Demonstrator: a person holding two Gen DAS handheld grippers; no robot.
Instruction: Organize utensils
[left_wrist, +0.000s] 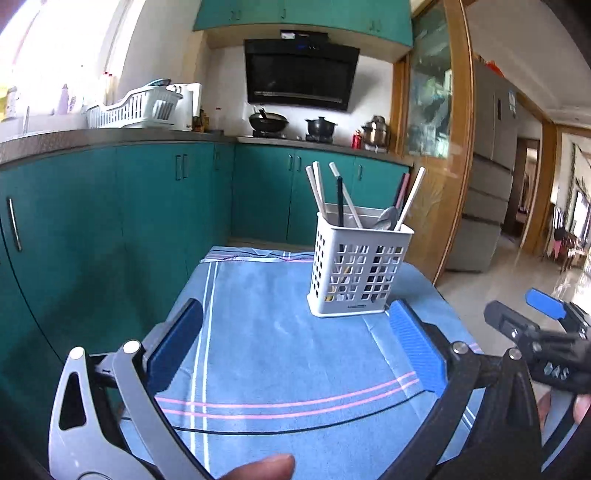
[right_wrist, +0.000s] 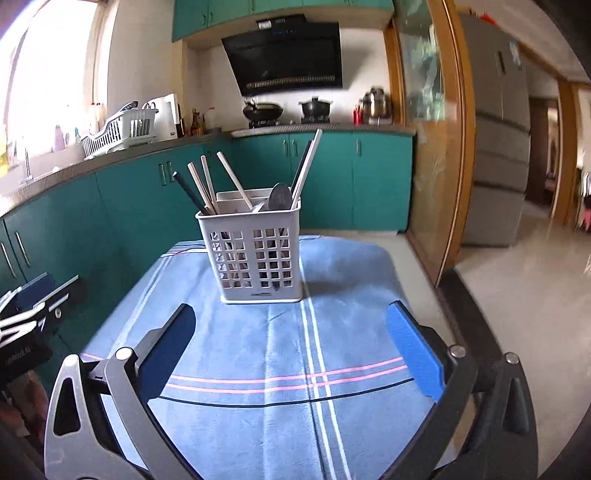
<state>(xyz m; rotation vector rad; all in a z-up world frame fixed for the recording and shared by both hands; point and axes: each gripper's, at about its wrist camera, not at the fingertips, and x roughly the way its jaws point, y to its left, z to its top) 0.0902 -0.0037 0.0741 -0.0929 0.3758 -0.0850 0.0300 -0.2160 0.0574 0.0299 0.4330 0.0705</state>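
A white perforated utensil holder (left_wrist: 360, 264) (right_wrist: 256, 251) stands upright on a blue striped cloth (left_wrist: 280, 362) (right_wrist: 288, 369). It holds several chopsticks (left_wrist: 319, 195) (right_wrist: 205, 184), pale and dark, and a metal spoon (left_wrist: 388, 218) (right_wrist: 279, 197). My left gripper (left_wrist: 295, 314) is open over the cloth, short of the holder, nothing between its blue pads. My right gripper (right_wrist: 291, 317) is open too, just before the holder and empty. Each gripper shows at the edge of the other's view: the right gripper (left_wrist: 546, 332) and the left gripper (right_wrist: 33, 306).
The cloth covers a small table with its edges close on both sides. Teal cabinets (left_wrist: 110, 221) and a counter with a dish rack (left_wrist: 136, 109) run along the left and back. Pots (left_wrist: 267, 122) sit on the stove. A wooden door frame (left_wrist: 461, 147) and fridge (right_wrist: 498, 147) stand right.
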